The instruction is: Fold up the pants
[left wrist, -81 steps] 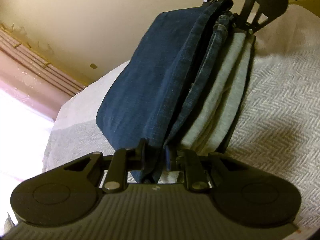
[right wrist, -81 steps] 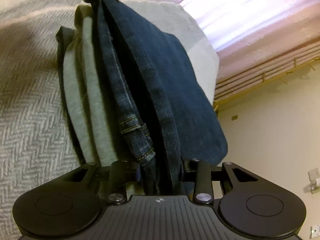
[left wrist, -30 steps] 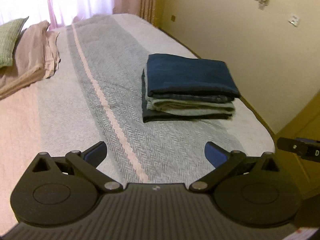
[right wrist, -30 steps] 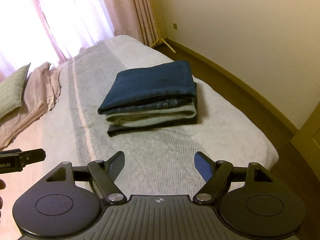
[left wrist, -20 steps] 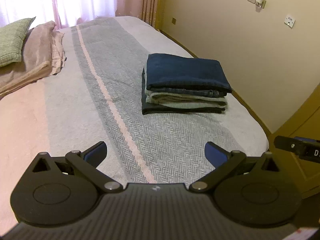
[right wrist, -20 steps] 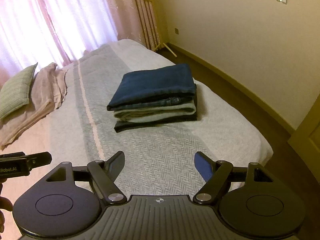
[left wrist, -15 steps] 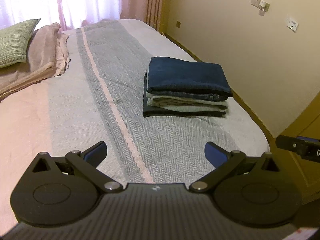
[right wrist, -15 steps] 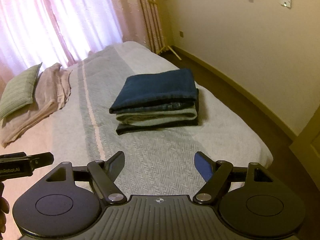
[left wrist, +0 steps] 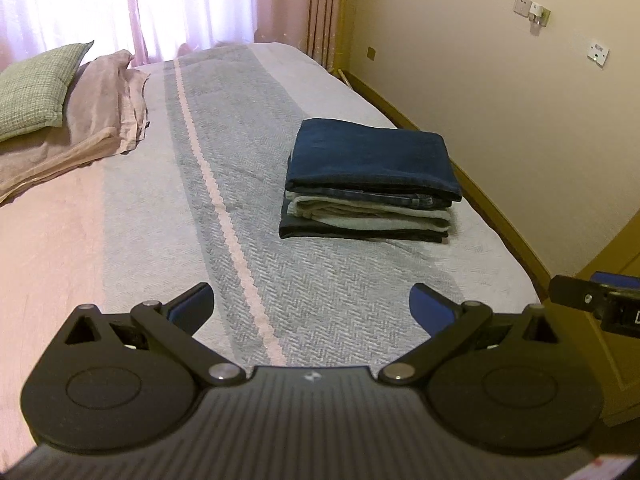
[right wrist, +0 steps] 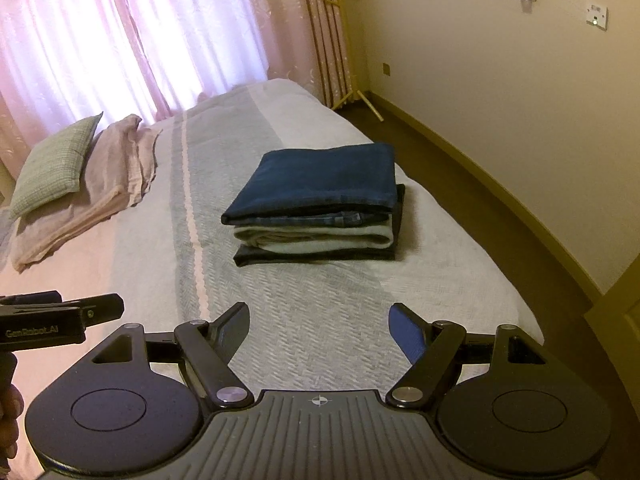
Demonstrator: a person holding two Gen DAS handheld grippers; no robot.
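Observation:
A neat stack of folded pants (left wrist: 370, 184) (right wrist: 320, 204) lies on the grey herringbone bedspread (left wrist: 320, 292) (right wrist: 320, 308), toward the bed's right side. Dark blue jeans are on top, a pale grey pair sits in the middle and a dark pair is at the bottom. My left gripper (left wrist: 312, 304) hangs open well short of the stack, holding nothing. My right gripper (right wrist: 320, 322) is also open and empty, back from the stack near the bed's foot. Each gripper shows at the edge of the other's view.
A green pillow (left wrist: 34, 86) (right wrist: 54, 164) and a folded pink blanket (left wrist: 92, 124) (right wrist: 92, 188) lie at the bed's far left. Pink curtains (right wrist: 140, 32) cover the window behind. A cream wall (left wrist: 500, 80) and dark floor (right wrist: 500, 208) run along the right.
Both grippers let go of the folded jeans, which now rest on top of the stack. They have drawn back and up, away from the stack, and stand open.

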